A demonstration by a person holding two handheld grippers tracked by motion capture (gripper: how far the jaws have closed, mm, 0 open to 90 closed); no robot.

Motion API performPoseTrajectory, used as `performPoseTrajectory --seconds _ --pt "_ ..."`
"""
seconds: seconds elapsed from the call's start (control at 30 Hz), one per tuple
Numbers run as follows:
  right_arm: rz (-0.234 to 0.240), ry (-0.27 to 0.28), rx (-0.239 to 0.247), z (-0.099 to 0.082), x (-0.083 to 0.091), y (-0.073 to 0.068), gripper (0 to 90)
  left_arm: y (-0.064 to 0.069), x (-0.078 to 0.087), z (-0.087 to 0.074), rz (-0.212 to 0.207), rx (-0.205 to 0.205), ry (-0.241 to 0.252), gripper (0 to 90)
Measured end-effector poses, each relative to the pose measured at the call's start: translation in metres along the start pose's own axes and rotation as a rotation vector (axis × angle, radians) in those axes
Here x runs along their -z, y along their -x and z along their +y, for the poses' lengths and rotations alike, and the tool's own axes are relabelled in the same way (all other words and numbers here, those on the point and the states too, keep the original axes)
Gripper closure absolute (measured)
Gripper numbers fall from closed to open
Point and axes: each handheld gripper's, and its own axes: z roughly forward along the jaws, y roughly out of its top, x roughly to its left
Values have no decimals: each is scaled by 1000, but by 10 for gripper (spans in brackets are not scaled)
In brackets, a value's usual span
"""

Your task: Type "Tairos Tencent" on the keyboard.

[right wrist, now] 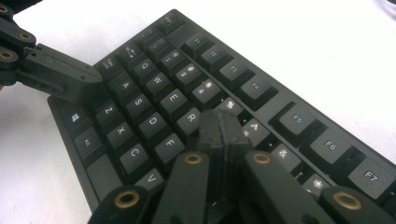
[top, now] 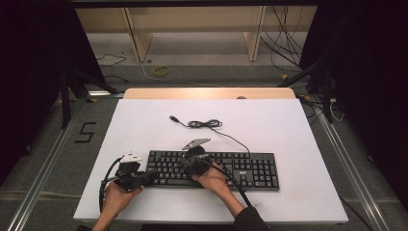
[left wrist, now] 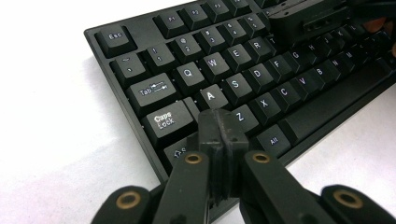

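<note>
White surface (top: 288,130), pale wood edge at the far side, dark curtains either flank, loose cables on the grey floor (top: 202,72) beyond. Black keyboard (top: 250,168) sits near the front edge, its cord (top: 207,124) coiled behind. Left gripper (left wrist: 219,128) fingers pressed together over the Shift-Z corner; right gripper (right wrist: 222,130) fingers pressed together, tips by the R key.
</note>
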Motion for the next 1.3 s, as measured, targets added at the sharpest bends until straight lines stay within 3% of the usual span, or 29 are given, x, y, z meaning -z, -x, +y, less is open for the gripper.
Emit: performPoseTrajectory --seconds 0.27,0.5,0.93,1.3 --pt "13 7 -23 0 2 1 900 0 1 1 -3 -2 10 894" --pt "29 69 -30 3 15 2 900 1 6 2 -10 -4 64 878" --pt "47 100 -42 0 28 7 857 3 9 4 -47 -9 118 748" --pt "62 124 -38 -5 39 8 733 4 10 6 -60 7 149 611"
